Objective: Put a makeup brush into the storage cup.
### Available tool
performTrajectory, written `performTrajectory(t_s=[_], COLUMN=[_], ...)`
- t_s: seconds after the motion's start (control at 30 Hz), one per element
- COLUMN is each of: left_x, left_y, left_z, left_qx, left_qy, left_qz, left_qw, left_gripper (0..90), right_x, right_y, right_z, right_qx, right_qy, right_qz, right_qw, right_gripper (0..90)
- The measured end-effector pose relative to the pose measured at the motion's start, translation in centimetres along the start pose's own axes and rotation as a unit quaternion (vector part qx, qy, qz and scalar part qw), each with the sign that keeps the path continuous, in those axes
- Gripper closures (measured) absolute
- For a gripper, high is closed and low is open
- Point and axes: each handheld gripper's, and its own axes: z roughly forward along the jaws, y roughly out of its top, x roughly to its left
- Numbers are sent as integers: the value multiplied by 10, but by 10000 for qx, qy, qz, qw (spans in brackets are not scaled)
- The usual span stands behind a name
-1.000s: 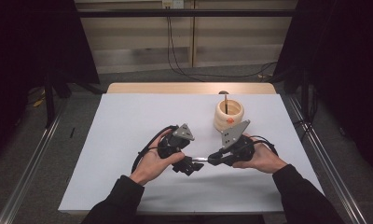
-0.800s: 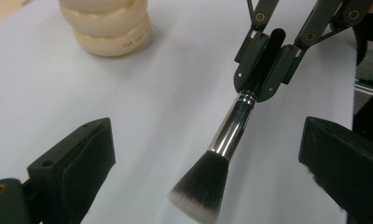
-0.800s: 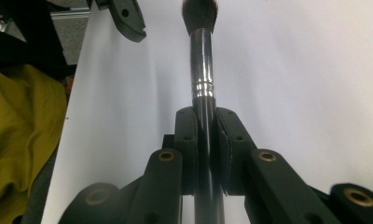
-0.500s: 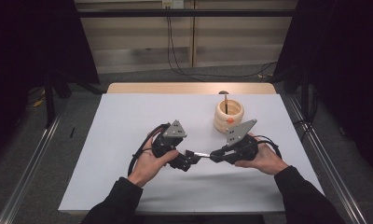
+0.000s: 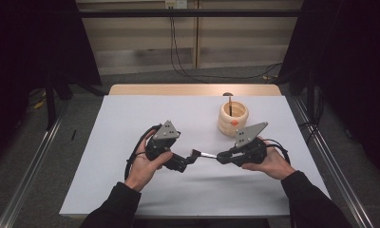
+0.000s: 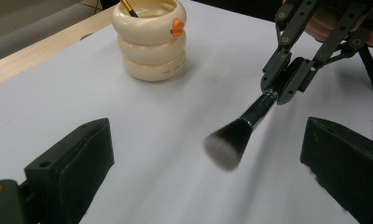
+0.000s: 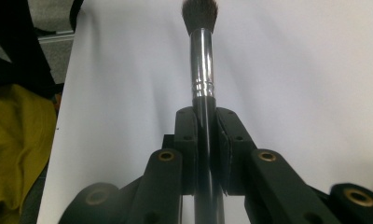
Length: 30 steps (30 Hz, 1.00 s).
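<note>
Right gripper (image 5: pixel 222 156): clamped on makeup brush (image 6: pixel 243 128) handle, bristles towards left gripper
Left gripper (image 5: pixel 194 155): jaws wide apart, holding nothing
Ringed holder (image 5: pixel 233 118): near table's (image 5: pixel 131 114) far edge

Count at this moment:

- Grippers: two. The left gripper (image 5: pixel 194 156) is on the left, the right gripper (image 5: pixel 220 157) on the right, one in each hand.
- Makeup brushes: one (image 6: pixel 238 136), dark bristles, silver ferrule, black handle, at the centre between the two grippers.
- Holders: one cream ringed holder (image 5: pixel 233 118), far right of the centre, made of three stacked rings.
- Sticks standing in the holder: one slim stick (image 5: pixel 230 105).
- Orange knobs on the holder's rim: one (image 6: pixel 176 26).
- White table covers: one (image 5: pixel 131 114).
</note>
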Motion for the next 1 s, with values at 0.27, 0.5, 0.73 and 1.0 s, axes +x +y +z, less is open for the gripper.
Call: performTrajectory(t_s=[0.27,0.5,0.73,1.0], left_x=[4,5,1,-2], left_y=[-8,-12,-13,-13], left_z=[-10,-13,-11,-11], left_qx=[-134,-273,-468,-696], left_qy=[23,91,13,24], left_qz=[-75,-125,-142,-214], left_qw=[9999,9995,9988,9973], left_gripper=[29,34,47,66], right_x=[0,0,0,1], right_y=[-3,-4,-3,-1], right_z=[-6,-13,-18,-21], right_qx=[-267,-590,-947,-1362], right_qy=[-107,-171,-188,-210], right_qz=[131,233,321,352], right_qw=[9995,9978,9948,9898], right_gripper=[802,802,802,802])
